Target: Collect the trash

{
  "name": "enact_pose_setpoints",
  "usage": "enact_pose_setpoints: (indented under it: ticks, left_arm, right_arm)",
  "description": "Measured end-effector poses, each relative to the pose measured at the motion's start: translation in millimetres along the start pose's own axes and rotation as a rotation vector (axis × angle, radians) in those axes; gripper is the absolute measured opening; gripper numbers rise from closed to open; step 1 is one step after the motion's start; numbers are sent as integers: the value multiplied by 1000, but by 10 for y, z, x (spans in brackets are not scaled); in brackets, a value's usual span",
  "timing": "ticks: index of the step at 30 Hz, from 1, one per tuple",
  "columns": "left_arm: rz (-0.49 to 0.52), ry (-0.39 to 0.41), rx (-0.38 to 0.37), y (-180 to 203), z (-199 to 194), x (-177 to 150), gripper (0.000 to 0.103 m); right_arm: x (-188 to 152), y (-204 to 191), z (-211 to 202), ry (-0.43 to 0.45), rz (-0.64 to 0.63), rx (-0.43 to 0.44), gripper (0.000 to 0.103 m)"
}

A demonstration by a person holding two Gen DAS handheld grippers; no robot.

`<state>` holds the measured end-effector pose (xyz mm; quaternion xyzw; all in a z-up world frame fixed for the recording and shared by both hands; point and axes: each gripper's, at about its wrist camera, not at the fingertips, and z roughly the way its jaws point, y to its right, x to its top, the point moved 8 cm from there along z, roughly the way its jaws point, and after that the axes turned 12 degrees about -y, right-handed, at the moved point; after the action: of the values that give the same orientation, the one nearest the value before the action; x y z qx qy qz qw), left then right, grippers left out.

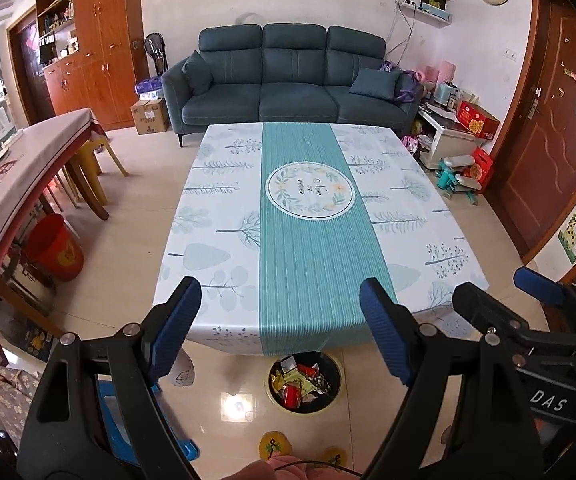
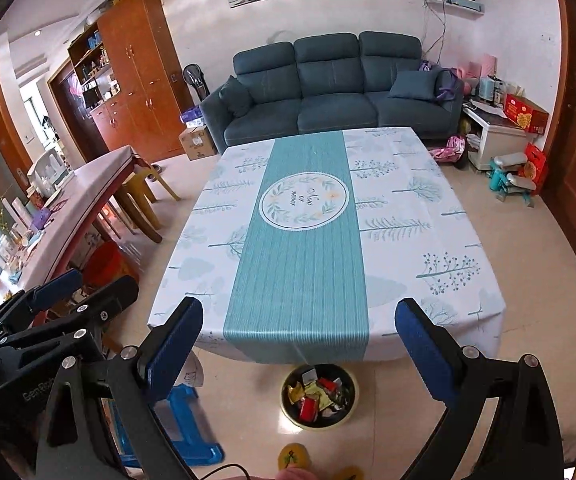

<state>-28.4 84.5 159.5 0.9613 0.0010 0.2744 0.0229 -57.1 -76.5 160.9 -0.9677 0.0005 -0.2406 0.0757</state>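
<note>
Both grippers hang side by side just off the near edge of the table (image 1: 224, 240), level with each other. The left gripper (image 1: 280, 328) is spread wide with nothing between its blue pads; the right gripper (image 2: 300, 344) is just as wide and bare. Below them, on the floor by the table's near edge, the trash bin (image 2: 288, 412) stands full of crumpled wrappers (image 2: 316, 394). A blue stool (image 2: 192, 440) stands to its left.

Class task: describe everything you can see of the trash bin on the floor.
The trash bin is a small round container, dark inside with a pale yellowish rim. It stands upright on the glossy tiled floor, just in front of the table's near edge, partly under the hanging tablecloth. It holds crumpled wrappers, red, yellow and silver. No hand-held gripper touches it.
</note>
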Motion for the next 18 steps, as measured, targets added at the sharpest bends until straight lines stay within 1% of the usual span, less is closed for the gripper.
enact_pose_setpoints:
  ticks: [5, 18]
  left_arm:
    - [3, 10, 11, 16, 37, -4, 79]
    - [-5, -13, 11, 4, 186, -29, 79]
  right_arm:
    - [-61, 36, 43, -11, 23, -6, 98]
    - [-93, 45, 88, -16, 31, -10, 98]
